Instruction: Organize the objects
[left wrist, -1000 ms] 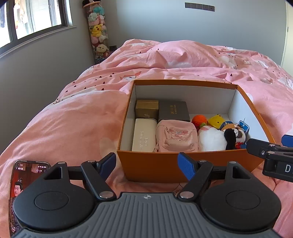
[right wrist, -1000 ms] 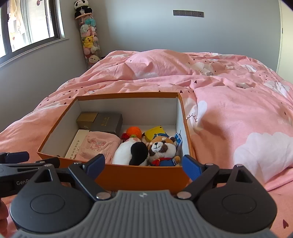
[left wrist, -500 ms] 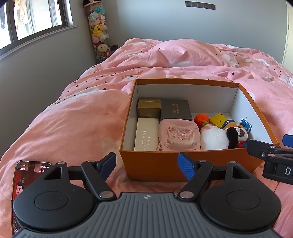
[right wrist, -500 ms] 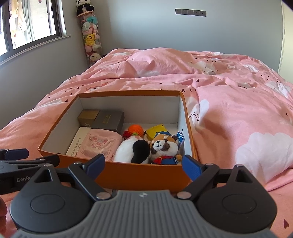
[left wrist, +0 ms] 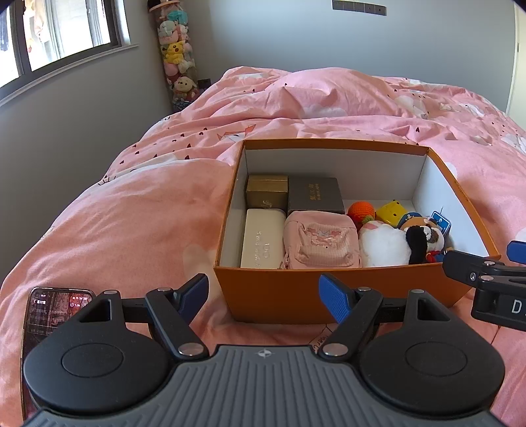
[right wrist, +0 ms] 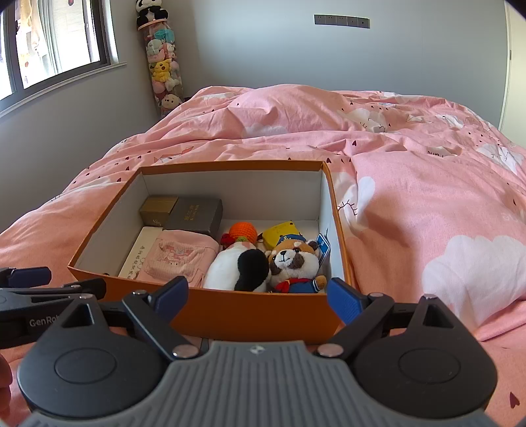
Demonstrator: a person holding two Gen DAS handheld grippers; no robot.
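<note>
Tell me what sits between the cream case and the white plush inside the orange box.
A pink pouch lies between the cream case and the white plush, touching both, in the orange box. The left wrist view shows it best.

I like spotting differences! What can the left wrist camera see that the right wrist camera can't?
Only the left wrist view shows the phone lying on the pink duvet. Only the right wrist view shows the toy panda atop the plush tower, and the raccoon plush's face. Both show the orange box, packed with boxes and toys.
</note>
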